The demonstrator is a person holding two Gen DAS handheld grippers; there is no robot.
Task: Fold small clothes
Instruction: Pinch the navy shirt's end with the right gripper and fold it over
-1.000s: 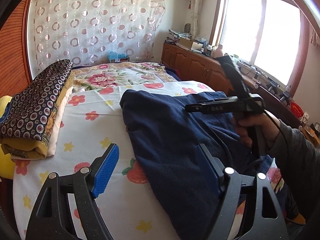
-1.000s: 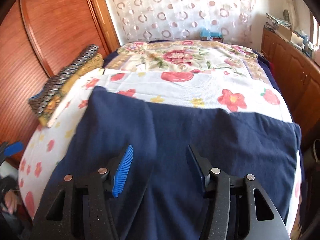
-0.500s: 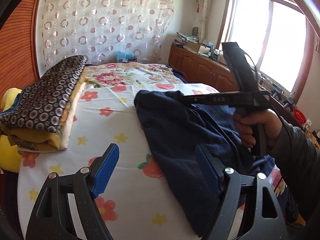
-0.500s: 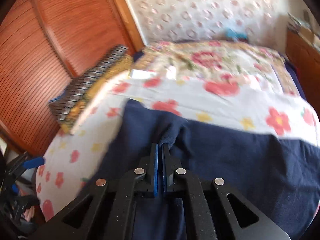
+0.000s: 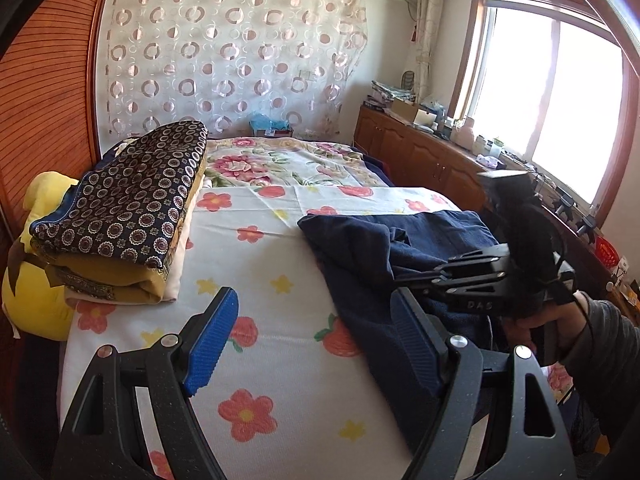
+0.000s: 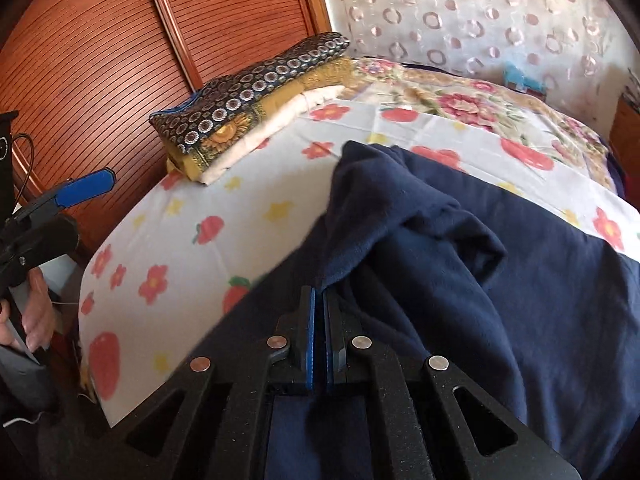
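A navy blue garment [image 5: 372, 252] lies rumpled on the floral bedsheet [image 5: 256, 264]; in the right wrist view it [image 6: 500, 280] fills the lower right. My right gripper [image 6: 319, 300] is shut on a fold of the garment's left part and holds it lifted and bunched; it also shows in the left wrist view [image 5: 404, 280]. My left gripper [image 5: 312, 332] is open and empty, above the bed's near edge, left of the garment's edge. One of its blue pads shows in the right wrist view [image 6: 86, 188].
A stack of folded patterned blankets [image 5: 132, 208] lies at the bed's left, over a yellow plush [image 5: 36, 280]. A wooden wardrobe [image 6: 100, 60] stands on the left. Wooden cabinets [image 5: 424, 160] with clutter run under the window on the right.
My right gripper closed on the garment and pulled its left part toward the right and near side, bunching it. My left gripper backed off to the left, still open.
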